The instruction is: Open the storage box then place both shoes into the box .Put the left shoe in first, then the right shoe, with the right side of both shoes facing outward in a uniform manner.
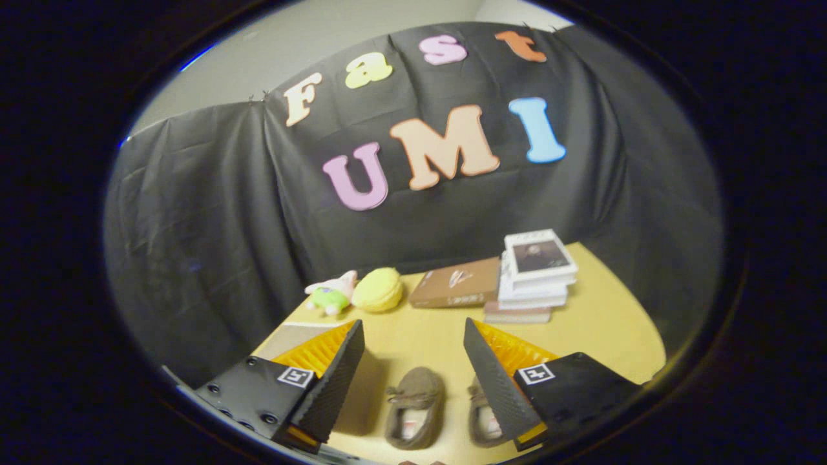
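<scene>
Two brown shoes (417, 407) lie on the table (601, 323) beneath your tool (413, 381), toes pointing far; its fingers gape wide, empty, the brown storage box (455, 284) lying well beyond.

Nothing readable is showing on the desk (594, 316) items: the brown storage box (455, 284) is carrying a pale mark and a line of print too blurred to make out, and the top book of the book stack (535, 271) is showing a dark cover picture with a heading too small to read. Each of the fingers (336, 381) is wearing a square black-and-white marker tag (295, 376), a pattern, not text.
</scene>
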A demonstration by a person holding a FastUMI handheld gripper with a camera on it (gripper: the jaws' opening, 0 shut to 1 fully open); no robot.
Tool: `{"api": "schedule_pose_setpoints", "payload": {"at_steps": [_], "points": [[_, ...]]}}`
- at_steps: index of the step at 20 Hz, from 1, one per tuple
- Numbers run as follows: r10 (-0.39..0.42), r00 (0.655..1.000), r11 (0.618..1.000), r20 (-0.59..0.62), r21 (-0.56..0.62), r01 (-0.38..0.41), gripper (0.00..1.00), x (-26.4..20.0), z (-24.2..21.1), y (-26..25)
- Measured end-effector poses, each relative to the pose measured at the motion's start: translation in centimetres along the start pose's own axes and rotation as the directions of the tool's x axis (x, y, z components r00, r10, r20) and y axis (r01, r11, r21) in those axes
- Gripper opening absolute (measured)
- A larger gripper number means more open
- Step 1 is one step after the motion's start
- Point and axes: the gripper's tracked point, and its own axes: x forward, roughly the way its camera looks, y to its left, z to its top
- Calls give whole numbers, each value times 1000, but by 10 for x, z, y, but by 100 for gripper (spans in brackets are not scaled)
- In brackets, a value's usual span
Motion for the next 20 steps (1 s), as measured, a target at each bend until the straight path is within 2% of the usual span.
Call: {"api": "schedule_pose_setpoints", "payload": {"at_steps": [3,6,12,14,17,20], "points": [[60,992,996,-111,76,-52,97,6,-37,16],[141,964,974,-226,205,-94,97,9,-76,33],[195,897,913,-396,408,-19,98,14,-133,45],[251,868,866,-429,500,-3,98,9,-150,54],[333,818,765,-469,641,56,98,3,-168,70],[373,794,708,-481,701,93,98,1,-182,80]]}}
